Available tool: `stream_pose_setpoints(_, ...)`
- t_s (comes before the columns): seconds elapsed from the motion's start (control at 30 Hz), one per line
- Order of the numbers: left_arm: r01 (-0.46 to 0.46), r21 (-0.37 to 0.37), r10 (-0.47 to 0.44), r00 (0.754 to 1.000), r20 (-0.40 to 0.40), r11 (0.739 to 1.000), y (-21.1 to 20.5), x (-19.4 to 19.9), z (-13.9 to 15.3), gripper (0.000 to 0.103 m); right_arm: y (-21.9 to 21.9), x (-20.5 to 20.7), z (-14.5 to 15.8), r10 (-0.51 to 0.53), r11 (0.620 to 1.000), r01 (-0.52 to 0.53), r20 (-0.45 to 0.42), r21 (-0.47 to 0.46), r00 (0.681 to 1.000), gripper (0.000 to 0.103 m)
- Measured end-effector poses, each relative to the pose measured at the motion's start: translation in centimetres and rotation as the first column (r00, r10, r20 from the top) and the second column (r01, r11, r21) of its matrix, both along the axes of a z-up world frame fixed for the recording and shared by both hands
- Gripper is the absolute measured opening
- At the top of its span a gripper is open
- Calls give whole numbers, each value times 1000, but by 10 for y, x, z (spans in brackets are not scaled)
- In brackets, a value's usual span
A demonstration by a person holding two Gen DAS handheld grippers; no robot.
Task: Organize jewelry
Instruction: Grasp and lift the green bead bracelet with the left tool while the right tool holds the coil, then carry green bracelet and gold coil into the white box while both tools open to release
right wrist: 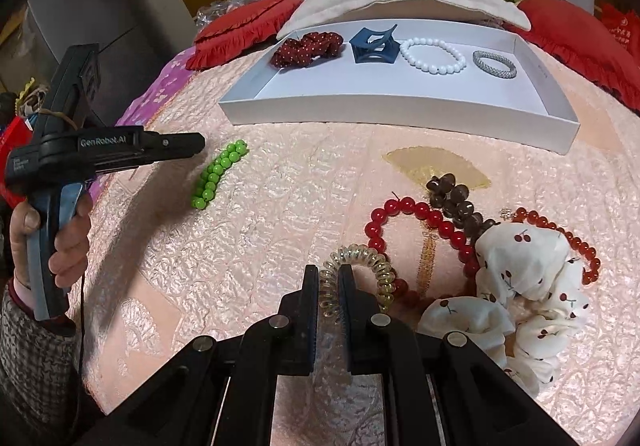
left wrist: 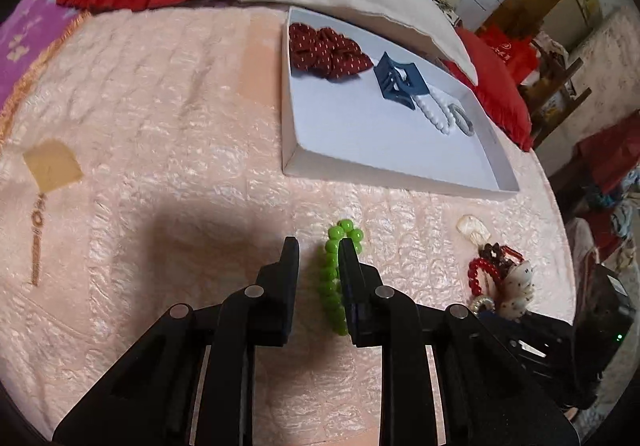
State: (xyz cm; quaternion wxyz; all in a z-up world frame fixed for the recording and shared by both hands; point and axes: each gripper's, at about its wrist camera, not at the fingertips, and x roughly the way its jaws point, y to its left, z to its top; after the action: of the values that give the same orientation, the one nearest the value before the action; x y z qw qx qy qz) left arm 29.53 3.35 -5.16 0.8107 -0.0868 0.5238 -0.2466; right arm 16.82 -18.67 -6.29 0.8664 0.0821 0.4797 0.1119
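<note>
One green bead bracelet point(right wrist: 219, 174) lies flattened, round glossy beads doubled.

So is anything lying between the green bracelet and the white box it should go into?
Nothing visible: only bare blanket lies between the green bracelet and the white box, whose near half is free. The left gripper is at the bracelet.

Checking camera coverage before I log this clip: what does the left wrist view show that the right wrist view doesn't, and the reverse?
Only the left wrist view: the left gripper head-on, open and empty.
Only the right wrist view: the right gripper shut on a clear coil hair tie, and the hand holding the other tool.
Both: the green bead bracelet on the bedspread and the white tray holding four pieces.
</note>
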Motion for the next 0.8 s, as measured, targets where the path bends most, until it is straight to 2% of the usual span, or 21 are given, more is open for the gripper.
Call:
stream_pose_setpoints(0.03, 8, 0, -8, 1000, -1, 1000, -1, -2, -1, 19, 1, 0, 0, 0, 1000, 0, 3, 0, 1000, 9)
stream_pose_setpoints(0.17, 27, 78, -28, 999, 15, 997, -19, -4, -10, 19, 2, 1, -1, 4, 1000, -4, 5, 3, 1000, 9)
stream_pose_setpoints(0.27, 40, 159, -51, 997, 65, 986, -28, -10, -9, 19, 2, 2, -2, 4, 1000, -4, 5, 5, 1000, 9)
stream_pose_setpoints(0.37, 51, 286, -90, 988, 125, 957, -39, -21, -11, 19, 3, 2, -1, 4, 1000, -4, 5, 8, 1000, 9)
stream_pose_setpoints(0.47, 62, 376, -136, 975, 175, 925, -48, -32, -13, 19, 3, 2, -2, 6, 1000, -6, 10, 3, 1000, 9)
stream_pose_setpoints(0.6, 74, 386, -154, 971, 182, 919, -50, -34, -15, 19, 7, 0, -1, 9, 1000, -9, 22, -23, 1000, 9)
stream_pose_setpoints(0.7, 62, 352, -134, 974, 185, 934, -49, -31, -15, 18, 10, 2, -1, 12, 999, -11, 28, -46, 1000, 9)
stream_pose_setpoints(0.73, 63, 341, -134, 973, 188, 938, -52, -30, -15, 8, 12, 4, -1, 12, 999, -11, 27, -52, 1000, 9)
stream_pose_setpoints(0.8, 61, 319, -125, 975, 183, 946, -55, -29, -13, 8, 14, 6, 0, 17, 998, -15, 23, -69, 1000, 9)
